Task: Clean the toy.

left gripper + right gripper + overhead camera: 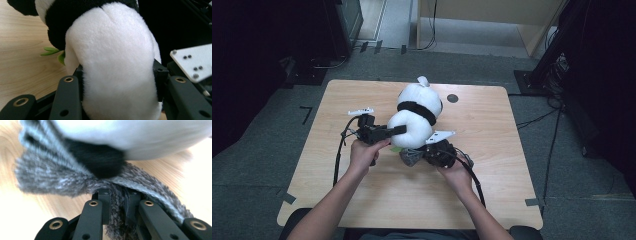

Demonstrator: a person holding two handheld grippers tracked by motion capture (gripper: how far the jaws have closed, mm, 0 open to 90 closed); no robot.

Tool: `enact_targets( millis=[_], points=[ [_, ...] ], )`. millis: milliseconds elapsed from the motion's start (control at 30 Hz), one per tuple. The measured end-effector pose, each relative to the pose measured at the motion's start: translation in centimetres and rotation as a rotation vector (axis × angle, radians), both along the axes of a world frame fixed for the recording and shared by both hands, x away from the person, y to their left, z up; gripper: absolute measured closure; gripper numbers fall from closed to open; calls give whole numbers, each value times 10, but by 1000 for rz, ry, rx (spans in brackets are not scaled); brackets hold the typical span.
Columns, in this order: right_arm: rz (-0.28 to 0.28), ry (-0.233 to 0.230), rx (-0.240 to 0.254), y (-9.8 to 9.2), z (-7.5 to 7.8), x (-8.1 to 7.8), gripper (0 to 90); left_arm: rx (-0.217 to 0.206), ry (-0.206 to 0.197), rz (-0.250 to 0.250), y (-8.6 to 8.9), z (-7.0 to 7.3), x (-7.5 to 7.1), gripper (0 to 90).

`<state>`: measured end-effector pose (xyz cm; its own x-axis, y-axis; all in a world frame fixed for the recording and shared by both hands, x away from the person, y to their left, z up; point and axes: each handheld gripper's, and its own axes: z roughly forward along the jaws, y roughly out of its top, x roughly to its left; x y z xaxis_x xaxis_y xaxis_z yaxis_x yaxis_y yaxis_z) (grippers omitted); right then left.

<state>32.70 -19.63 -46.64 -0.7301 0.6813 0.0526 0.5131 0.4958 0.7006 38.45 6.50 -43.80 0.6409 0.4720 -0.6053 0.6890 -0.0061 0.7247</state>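
Note:
A white and black plush panda (417, 112) lies on the wooden table (362, 95). My left gripper (399, 130) comes in from the left and is shut on the panda's white lower body (117, 67), which bulges between its jaws. My right gripper (419, 156) sits just below the panda, shut on a grey knitted cloth (409, 158). In the right gripper view the grey cloth (75, 175) is bunched between the jaws and fans out beneath the panda's black limb (100, 161). A green leaf piece (53, 51) pokes out beside the panda.
A small dark round mark (453, 98) is on the table at the back right. Cables (341, 150) trail from both grippers towards the front edge. Dark equipment and stands surround the table on the floor.

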Motion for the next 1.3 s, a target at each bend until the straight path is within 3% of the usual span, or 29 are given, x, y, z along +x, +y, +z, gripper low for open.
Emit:
enact_targets(
  millis=[300, 433, 600, 733, 933, 1300],
  points=[
    [-58, 15, -4, -17, 1, 8, 805, 39, -33, -8, 3, 1, 0, 496],
    [-101, 60, -8, -29, 3, 14, 802, 122, -97, 13, 3, 6, -4, 495],
    [-139, 49, 5, -43, 7, 18, 803, 106, -104, 36, 10, 8, -2, 495],
    [-184, 52, 44, -57, 11, 20, 802, 100, -97, 57, 19, 8, 0, 495],
    [-225, 52, 73, -70, 15, 22, 799, 122, -113, 84, 24, 7, 2, 494],
    [-297, 36, 122, -95, 23, 26, 798, 133, -99, 124, 43, 6, 8, 493]
  ],
)
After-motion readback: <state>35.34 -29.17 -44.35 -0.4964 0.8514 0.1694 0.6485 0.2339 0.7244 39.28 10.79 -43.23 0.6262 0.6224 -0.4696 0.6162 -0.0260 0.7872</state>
